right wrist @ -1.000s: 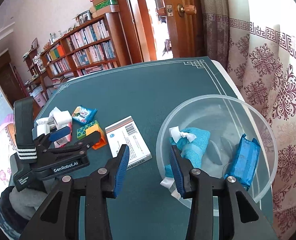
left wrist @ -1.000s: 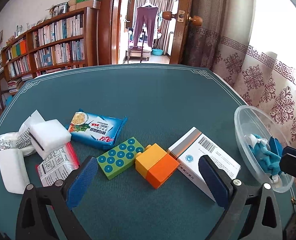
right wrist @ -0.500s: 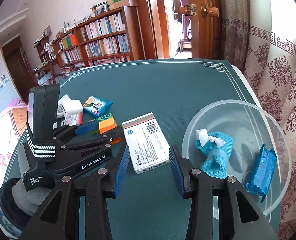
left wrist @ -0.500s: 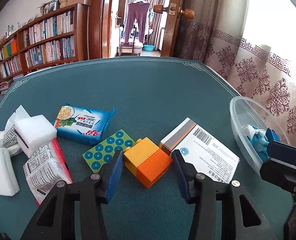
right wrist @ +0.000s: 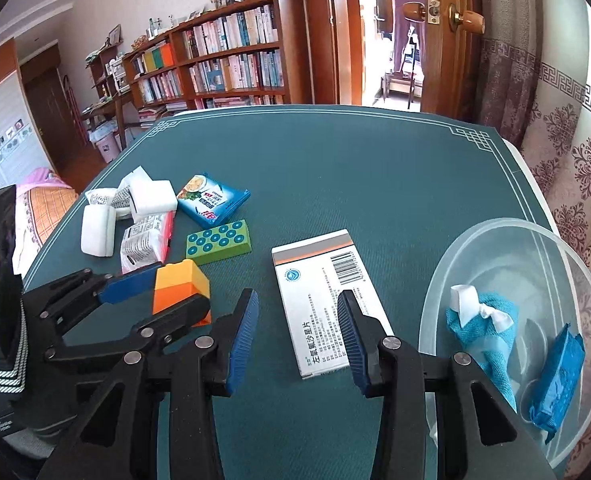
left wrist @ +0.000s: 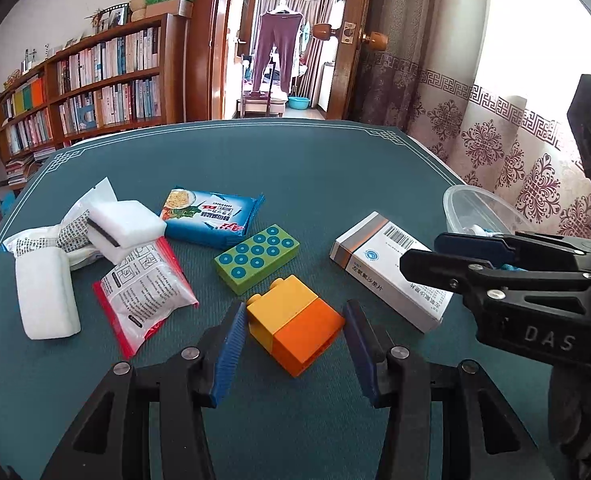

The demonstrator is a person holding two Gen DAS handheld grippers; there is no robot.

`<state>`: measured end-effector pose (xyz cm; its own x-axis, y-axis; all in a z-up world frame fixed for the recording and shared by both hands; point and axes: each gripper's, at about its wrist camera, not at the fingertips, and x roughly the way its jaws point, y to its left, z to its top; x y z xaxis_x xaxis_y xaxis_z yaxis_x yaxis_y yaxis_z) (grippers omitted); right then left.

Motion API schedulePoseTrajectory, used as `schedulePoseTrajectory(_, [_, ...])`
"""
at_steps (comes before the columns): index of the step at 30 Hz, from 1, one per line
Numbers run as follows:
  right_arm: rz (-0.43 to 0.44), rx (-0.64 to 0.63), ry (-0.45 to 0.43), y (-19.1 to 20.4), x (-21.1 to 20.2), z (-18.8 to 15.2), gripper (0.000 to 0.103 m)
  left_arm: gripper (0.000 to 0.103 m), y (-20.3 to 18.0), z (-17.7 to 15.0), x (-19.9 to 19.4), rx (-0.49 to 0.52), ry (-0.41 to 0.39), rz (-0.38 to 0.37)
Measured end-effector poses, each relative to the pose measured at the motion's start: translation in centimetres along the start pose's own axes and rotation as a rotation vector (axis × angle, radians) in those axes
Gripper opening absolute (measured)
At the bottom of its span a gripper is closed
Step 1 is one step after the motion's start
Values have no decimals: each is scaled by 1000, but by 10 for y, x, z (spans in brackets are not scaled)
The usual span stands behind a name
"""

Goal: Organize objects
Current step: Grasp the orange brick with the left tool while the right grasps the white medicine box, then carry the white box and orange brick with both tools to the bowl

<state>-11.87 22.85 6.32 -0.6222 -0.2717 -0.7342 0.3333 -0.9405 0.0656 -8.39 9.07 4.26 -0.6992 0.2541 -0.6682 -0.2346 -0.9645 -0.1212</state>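
Observation:
A yellow and orange block (left wrist: 294,324) lies on the green table between the fingers of my left gripper (left wrist: 294,350), which is open with a small gap on each side. The block also shows in the right wrist view (right wrist: 180,287). My right gripper (right wrist: 297,342) is open, its fingers astride the near end of a white medicine box (right wrist: 321,300), also seen in the left wrist view (left wrist: 391,266). A clear plastic bowl (right wrist: 495,240) at the right holds a blue cloth bundle (right wrist: 481,330) and a blue packet (right wrist: 557,378).
A green block with blue dots (left wrist: 256,258), a blue noodle packet (left wrist: 209,218), a red-edged white packet (left wrist: 145,290), white sponges (left wrist: 45,300) and a paper wrapper lie left of centre. A bookshelf (left wrist: 95,88) and open door stand beyond the table's far edge.
My left gripper has narrowed and moved forward around the yellow and orange block. My right gripper has swung left from the bowl to over the medicine box.

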Motion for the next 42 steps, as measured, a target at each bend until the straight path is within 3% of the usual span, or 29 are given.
schedulePoseTrajectory(2, [-6, -25, 18, 2, 10, 5, 45, 52, 1, -2, -3, -2, -1, 1])
schedulePoseTrajectory(4, [-29, -37, 34, 1, 20, 10, 60, 52, 1, -4, -6, -5, -4, -4])
schedulePoseTrajectory(5, [-37, -40, 45, 0, 26, 12, 61, 52, 1, -5, -6, -7, -5, -7])
schedulePoseTrajectory(15, [-96, -117, 109, -5, 50, 18, 69, 52, 4, -9, -5, -18, 4, -26])
schedulePoseTrajectory(25, [-90, -78, 147, -11, 64, 14, 72, 52, 6, -11, -8, -29, 1, -31])
schedulePoseTrajectory(27, [-61, -73, 150, -9, 63, 12, 66, 52, 7, -11, -8, -31, 0, -30])
schedulePoseTrajectory(30, [-48, -83, 158, -1, 59, 11, 34, 52, 6, -10, -8, -34, -2, -30])
schedulePoseTrajectory(32, [-37, -79, 156, 2, 55, 11, 25, 52, 5, -11, -10, -34, -5, -31])
schedulePoseTrajectory(34, [-18, -63, 146, 3, 49, 10, 21, 52, 5, -11, -11, -31, -7, -33])
schedulePoseTrajectory(42, [89, 13, 110, 2, 22, 9, 20, 52, 2, -11, -17, -24, -12, -42])
